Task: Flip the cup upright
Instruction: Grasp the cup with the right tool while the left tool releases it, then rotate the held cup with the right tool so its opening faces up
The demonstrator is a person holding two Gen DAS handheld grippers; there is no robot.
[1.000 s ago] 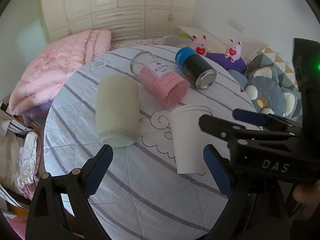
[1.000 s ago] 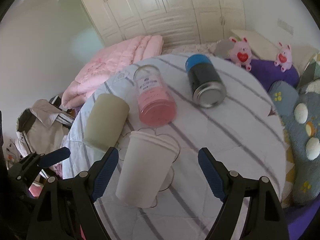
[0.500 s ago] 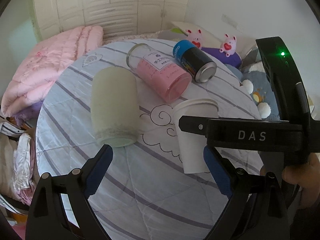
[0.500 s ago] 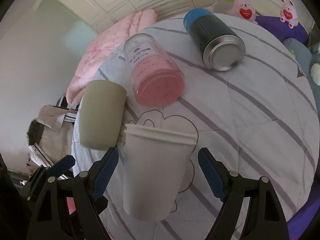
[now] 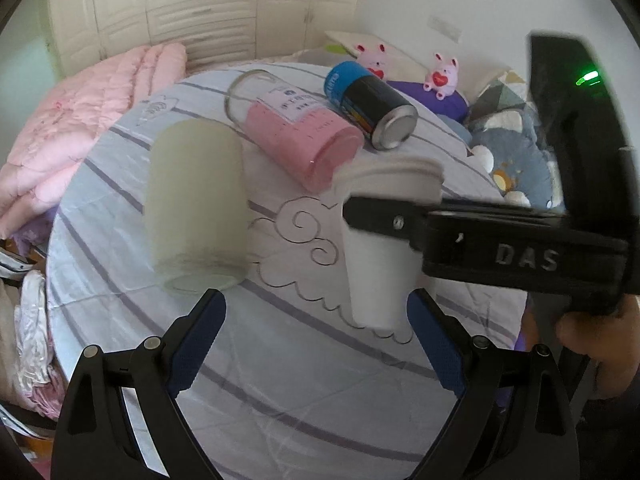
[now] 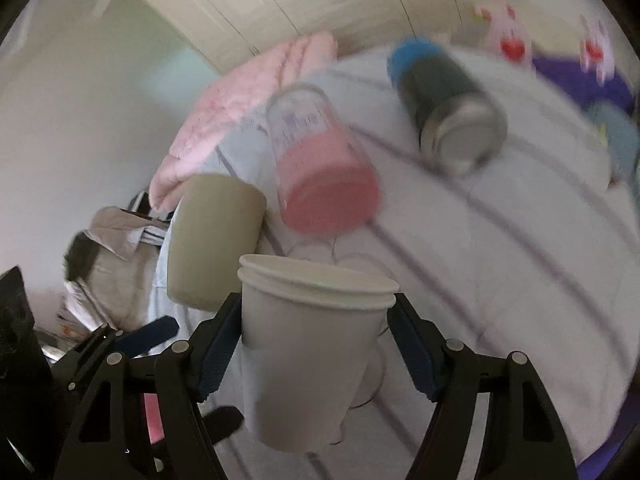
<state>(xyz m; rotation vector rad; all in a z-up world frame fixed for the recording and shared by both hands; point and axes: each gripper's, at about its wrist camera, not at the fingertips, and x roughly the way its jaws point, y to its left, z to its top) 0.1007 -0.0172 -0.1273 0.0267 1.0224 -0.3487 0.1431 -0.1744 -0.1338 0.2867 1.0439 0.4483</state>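
A white paper cup [image 6: 308, 352] [image 5: 384, 240] stands rim up on the round striped table [image 5: 280, 380]. My right gripper [image 6: 316, 340] has closed on the cup just below its rim, one pad on each side. In the left wrist view the right gripper's black finger [image 5: 384, 220] crosses the front of the cup. My left gripper [image 5: 316, 340] is open and empty, low over the table's near side, with the cup just ahead of its right finger. The right wrist view is motion-blurred.
Three containers lie on their sides behind the paper cup: a pale green cup [image 5: 196, 204], a pink-and-clear glass jar [image 5: 296, 136] and a dark can with a blue cap [image 5: 368, 104]. A pink quilt [image 5: 80, 120] and cushions [image 5: 508, 148] lie beyond the table.
My right gripper moved in and closed on the paper cup below its rim, and the cup now stands more upright. My left gripper has stayed open and barely moved.
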